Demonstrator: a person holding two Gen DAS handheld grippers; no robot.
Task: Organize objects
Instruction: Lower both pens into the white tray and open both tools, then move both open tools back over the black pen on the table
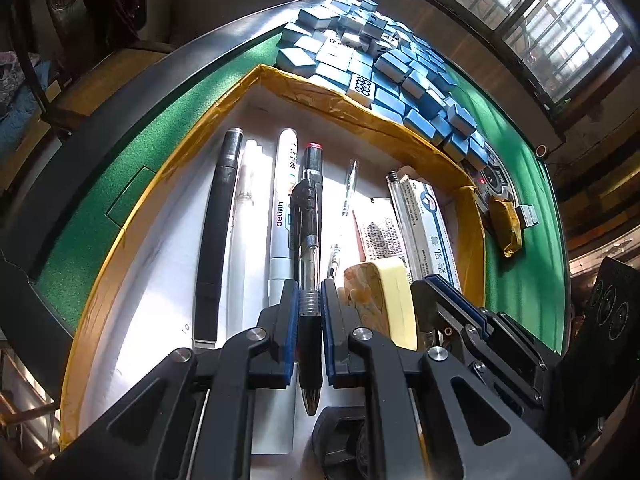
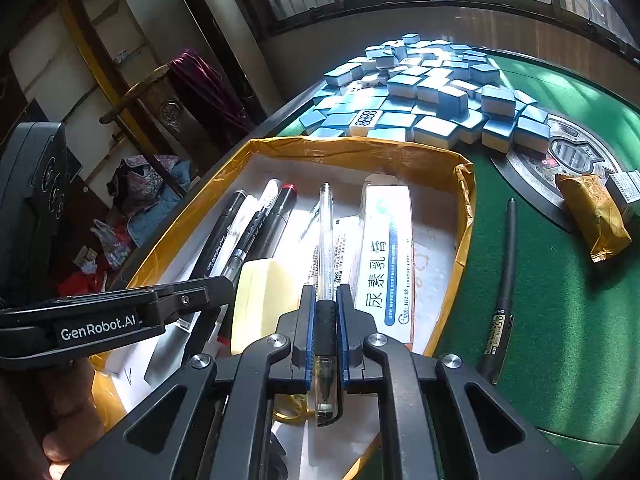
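Observation:
My left gripper (image 1: 310, 304) is shut on a black retractable pen (image 1: 308, 240) held over the yellow-taped tray (image 1: 304, 88). In the tray lie a black marker (image 1: 218, 232), a white pen (image 1: 244, 220), a white deli marker (image 1: 282, 216), a red-capped marker (image 1: 313, 156), a yellow sticky-note block (image 1: 384, 300) and an ointment box (image 1: 430, 232). My right gripper (image 2: 325, 312) is shut on a clear gel pen (image 2: 326, 248) over the same tray (image 2: 352, 152), beside the ointment box (image 2: 386, 256). A black pen (image 2: 502, 292) lies on the green felt right of the tray.
A heap of blue mahjong tiles (image 2: 420, 96) lies behind the tray on the green mahjong table (image 2: 560, 320). A yellow snack packet (image 2: 592, 216) and a small box (image 2: 624, 192) rest by the table's centre console (image 2: 568, 152). The left gripper's body (image 2: 100, 320) reaches in from the left.

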